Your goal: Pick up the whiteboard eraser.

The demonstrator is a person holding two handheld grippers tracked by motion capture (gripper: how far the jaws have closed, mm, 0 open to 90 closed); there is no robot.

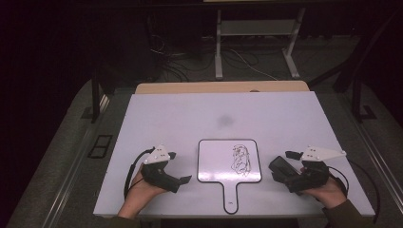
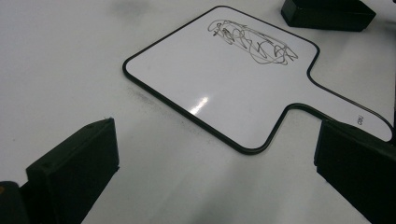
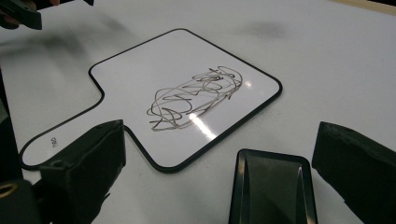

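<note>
In the high view, two hands come in at the bottom edge. The left hand (image 1: 142,187) holds the left gripper (image 1: 178,168) at lower left of centre. The right hand (image 1: 328,190) holds the right gripper (image 1: 280,166) at lower right. Each points inward, toward the middle of the table (image 1: 166,114).

Between them, low in the frame's centre, lies the whiteboard (image 1: 214,161), a small paddle-shaped board with a black rim, flat on the table. Its handle points at the bottom edge. A dark scribble (image 1: 240,159) covers the right half of its face.

In the left gripper view the jaws stand well apart at the lower corners, with bare table between them. The whiteboard (image 2: 210,79) lies beyond, across the middle and upper right.

In the right gripper view the jaws also stand wide apart. A black eraser (image 3: 273,189) lies between them at the bottom of the frame; its pads do not press on it. In the high view the eraser (image 1: 280,166) sits just right of the whiteboard. The whiteboard (image 3: 140,79) fills the middle of the right gripper view, the scribble (image 3: 194,98) at its centre.

Farther up in the high view, a faint grey smudge (image 1: 224,120) marks the table. Beyond the far edge, cables (image 1: 237,61) lie on the dark floor.
</note>
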